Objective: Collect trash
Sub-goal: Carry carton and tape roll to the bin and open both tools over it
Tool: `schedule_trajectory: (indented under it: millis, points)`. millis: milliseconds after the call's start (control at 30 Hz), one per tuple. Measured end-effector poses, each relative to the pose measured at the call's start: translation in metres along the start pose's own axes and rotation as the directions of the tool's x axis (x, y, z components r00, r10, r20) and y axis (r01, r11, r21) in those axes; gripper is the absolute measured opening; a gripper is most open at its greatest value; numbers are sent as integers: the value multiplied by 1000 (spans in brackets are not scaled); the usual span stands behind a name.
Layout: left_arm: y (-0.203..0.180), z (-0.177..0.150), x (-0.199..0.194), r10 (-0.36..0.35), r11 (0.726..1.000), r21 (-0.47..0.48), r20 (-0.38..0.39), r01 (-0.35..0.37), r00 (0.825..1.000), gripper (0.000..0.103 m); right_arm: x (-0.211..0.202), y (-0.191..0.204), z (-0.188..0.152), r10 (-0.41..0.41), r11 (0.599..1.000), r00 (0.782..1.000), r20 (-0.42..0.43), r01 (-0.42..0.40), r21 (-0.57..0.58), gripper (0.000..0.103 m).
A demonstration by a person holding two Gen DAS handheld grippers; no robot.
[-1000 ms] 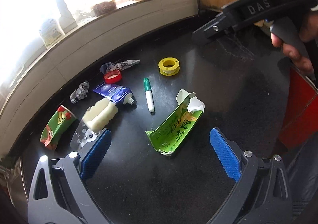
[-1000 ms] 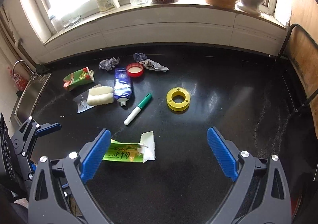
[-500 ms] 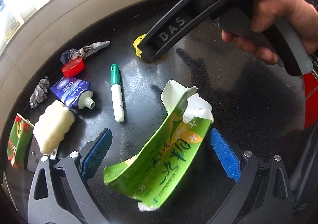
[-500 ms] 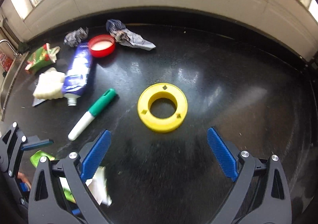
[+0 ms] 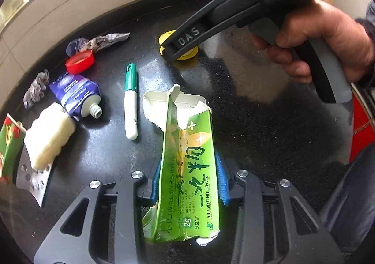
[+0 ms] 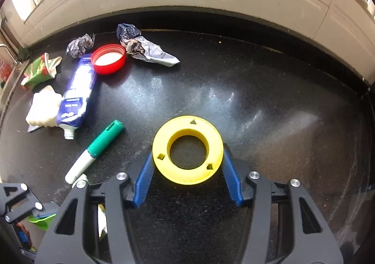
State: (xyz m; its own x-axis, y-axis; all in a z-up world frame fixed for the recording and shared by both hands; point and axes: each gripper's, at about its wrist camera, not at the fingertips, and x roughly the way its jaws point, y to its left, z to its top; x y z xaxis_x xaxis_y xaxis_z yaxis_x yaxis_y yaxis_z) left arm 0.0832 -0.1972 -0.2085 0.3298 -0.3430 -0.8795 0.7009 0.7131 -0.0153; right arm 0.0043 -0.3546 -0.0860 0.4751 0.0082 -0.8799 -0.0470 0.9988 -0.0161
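Note:
My left gripper is shut on a torn green carton, its blue pads pressed on both sides of it over the black counter. My right gripper is shut on a yellow plastic ring, blue pads touching its left and right rims. The ring also shows in the left wrist view, partly hidden by the right gripper's body. The green carton shows at the lower left of the right wrist view.
On the counter lie a green-capped marker, a blue tube, a red lid, crumpled wrappers, a white sponge, and a red-green carton. The tiled wall bounds the back.
My left gripper closed on the green carton. My right gripper moved down and forward and closed on the yellow ring.

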Motion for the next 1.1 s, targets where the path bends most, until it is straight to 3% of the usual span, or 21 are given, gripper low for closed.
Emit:
schedule_trajectory:
  millis: [467, 800, 967, 1100]
  points:
    - [7, 1, -61, 71, 993, -102, 87, -62, 994, 37, -96, 28, -34, 8, 1000, 995, 96, -8, -5, 54]
    - [15, -20, -81, 146, 976, -178, 103, -127, 984, 37, -125, 53, -31, 27, 998, 989, 142, -19, -54, 54]
    - [45, -36, -121, 257, 928, -311, 138, -205, 956, 37, -148, 97, -10, 108, 985, 975, 194, -78, -156, 54]
    - [79, -78, -174, 388, 837, -467, 136, -286, 912, 37, -165, 165, 3, 231, 941, 951, 204, -164, -296, 55]
